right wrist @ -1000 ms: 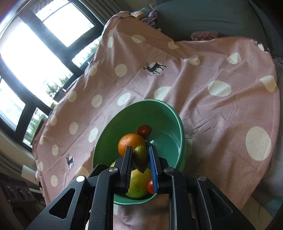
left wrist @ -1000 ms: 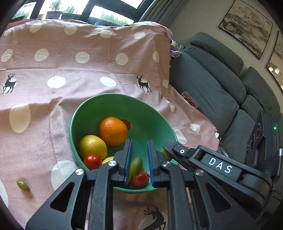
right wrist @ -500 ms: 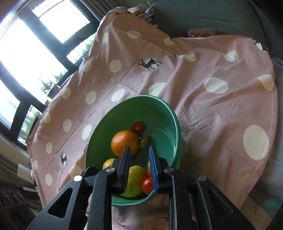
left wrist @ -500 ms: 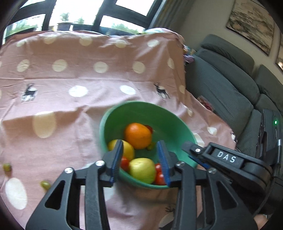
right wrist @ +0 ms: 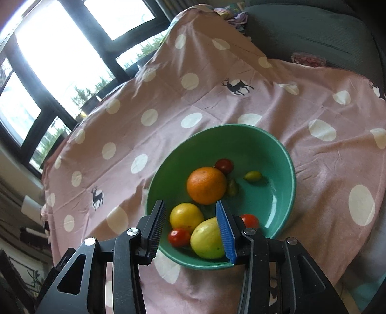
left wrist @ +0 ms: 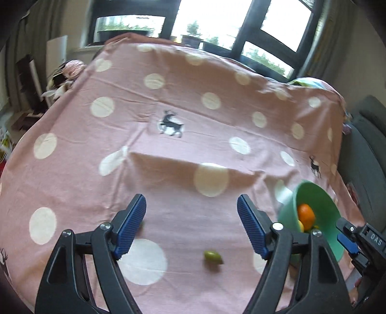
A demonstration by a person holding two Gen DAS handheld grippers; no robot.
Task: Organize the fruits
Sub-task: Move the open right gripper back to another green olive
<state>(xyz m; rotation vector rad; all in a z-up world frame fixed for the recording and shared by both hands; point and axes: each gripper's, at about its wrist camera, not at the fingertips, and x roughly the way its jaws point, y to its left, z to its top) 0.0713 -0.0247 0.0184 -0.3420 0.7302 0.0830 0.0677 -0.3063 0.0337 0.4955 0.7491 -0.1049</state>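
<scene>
A green bowl point(right wrist: 265, 149) on the pink dotted cloth holds an orange point(right wrist: 206, 184), a lemon point(right wrist: 185, 217), a yellow-green fruit point(right wrist: 207, 236), red tomatoes point(right wrist: 178, 238) and two small green fruits point(right wrist: 252, 175). My right gripper point(right wrist: 190, 205) hovers over the bowl's near rim, its jaws opening with nothing between them. My left gripper point(left wrist: 191, 203) is over bare cloth left of the bowl point(left wrist: 311, 190), jaws opening wide and empty. A small green fruit point(left wrist: 212, 256) lies on the cloth just below its fingers. Another is half hidden behind the left finger point(left wrist: 131, 224).
The cloth point(left wrist: 168, 101) covers the whole table and drapes over its edges. A grey sofa point(right wrist: 313, 36) stands behind the table on the right. Windows point(left wrist: 205, 21) run along the far side. The right gripper's body point(left wrist: 366, 244) shows beside the bowl in the left wrist view.
Both grippers let their small green fruits go into the bowl and opened. The left one swung left, away from the bowl, over the cloth. The right one drew back slightly.
</scene>
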